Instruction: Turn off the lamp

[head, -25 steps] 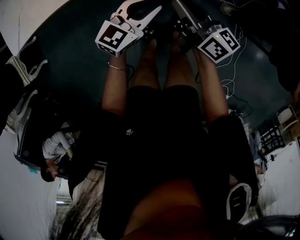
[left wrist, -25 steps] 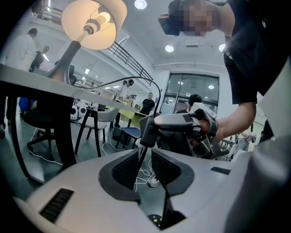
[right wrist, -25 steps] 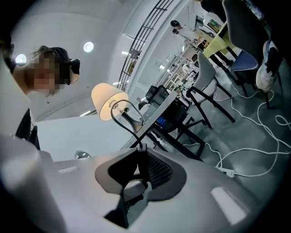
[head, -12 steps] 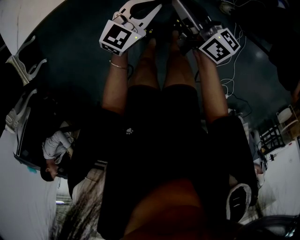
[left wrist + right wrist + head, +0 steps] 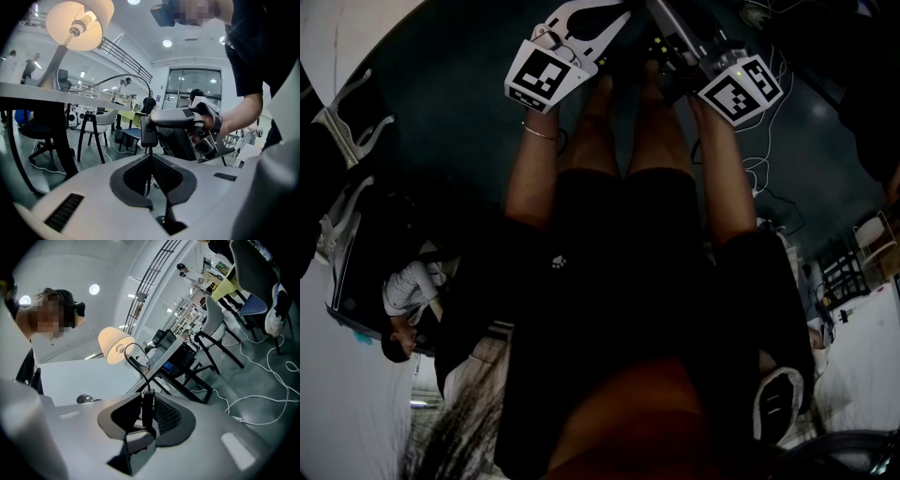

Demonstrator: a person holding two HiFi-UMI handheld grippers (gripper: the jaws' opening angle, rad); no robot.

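Observation:
The lamp (image 5: pixel 78 24) stands lit on a table (image 5: pixel 56 96), its shade glowing; it also shows in the right gripper view as the lamp (image 5: pixel 115 346). Its black cord (image 5: pixel 126 77) arcs down to an inline switch (image 5: pixel 149 131). My right gripper (image 5: pixel 147 405) is shut on that switch (image 5: pixel 147 411). My left gripper (image 5: pixel 150 158) is shut on the thin cord just below the switch. In the head view both grippers, left (image 5: pixel 605 28) and right (image 5: pixel 670 28), are held close together above the person's knees.
Dark chairs (image 5: pixel 96 129) and table legs (image 5: pixel 61 150) stand on the grey floor, with loose white cables (image 5: pixel 276 394) trailing across it. A seated person (image 5: pixel 408 305) is at the left. More chairs (image 5: pixel 253 296) stand to the right.
In the head view my left gripper has shifted slightly right and up, closer to the right one. The right gripper has barely moved.

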